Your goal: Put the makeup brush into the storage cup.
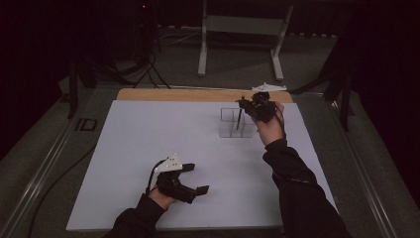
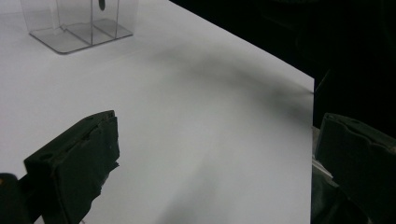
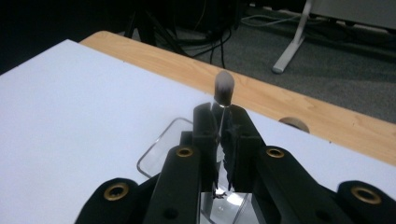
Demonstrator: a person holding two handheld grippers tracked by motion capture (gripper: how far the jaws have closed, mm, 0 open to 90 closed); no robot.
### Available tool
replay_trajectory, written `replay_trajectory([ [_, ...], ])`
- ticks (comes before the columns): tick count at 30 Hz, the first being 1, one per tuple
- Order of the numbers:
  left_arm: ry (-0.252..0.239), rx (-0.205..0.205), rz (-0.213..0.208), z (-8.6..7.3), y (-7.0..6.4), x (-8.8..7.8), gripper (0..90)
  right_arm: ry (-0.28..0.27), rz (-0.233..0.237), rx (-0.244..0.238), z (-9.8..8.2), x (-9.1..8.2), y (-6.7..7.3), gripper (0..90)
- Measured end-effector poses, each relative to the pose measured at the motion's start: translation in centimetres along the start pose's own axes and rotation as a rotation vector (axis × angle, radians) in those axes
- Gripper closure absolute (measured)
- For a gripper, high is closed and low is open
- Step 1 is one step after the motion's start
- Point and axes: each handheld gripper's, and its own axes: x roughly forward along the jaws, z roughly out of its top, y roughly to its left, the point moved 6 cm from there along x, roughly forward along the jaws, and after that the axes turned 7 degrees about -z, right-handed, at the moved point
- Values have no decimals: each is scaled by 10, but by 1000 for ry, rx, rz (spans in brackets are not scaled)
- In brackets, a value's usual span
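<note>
The brush (image 3: 223,88), a slim stick with a soft rounded tuft at one end, is pinched between the jaws of the right hand-held gripper (image 3: 219,122), which are pressed together on its thin shaft. In the right gripper view the tuft stands just past the jaw tips; in the high view the dark shaft (image 1: 239,119) hangs down from the gripper into the clear box (image 1: 233,123). That box is a small see-through organiser with inner dividers, standing on the white surface (image 1: 148,148) towards its far right part, near the wooden edge (image 1: 198,95).

The step in hand looks like setting the brush upright into one compartment of the box. To do it well, the shaft should stay close to vertical and go down inside a single cell, clear of the divider walls, which are hard to read because they are transparent. The lower end should rest on the box floor before the jaws part, or the brush may tip and knock the light box.

The left hand-held gripper (image 1: 195,179) lies low on the near part of the surface, well apart from the box, its jaws spread wide with nothing between them. It could steady the box if it slides.
</note>
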Motion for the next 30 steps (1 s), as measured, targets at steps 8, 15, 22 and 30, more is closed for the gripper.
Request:
replay_trajectory([
  [8,-1,-3,0,0,0,0,10,38,-1,4,-9,9,0,839],
  [15,-3,-4,1,0,0,0,9,30,-26,-18,-14,10,4,559],
  [22,1,2,6,0,0,0,9,38,-46,-18,-11,1,7,267],
  [30,8,0,3,0,0,0,9,71,14,2,-16,-14,11,121],
])
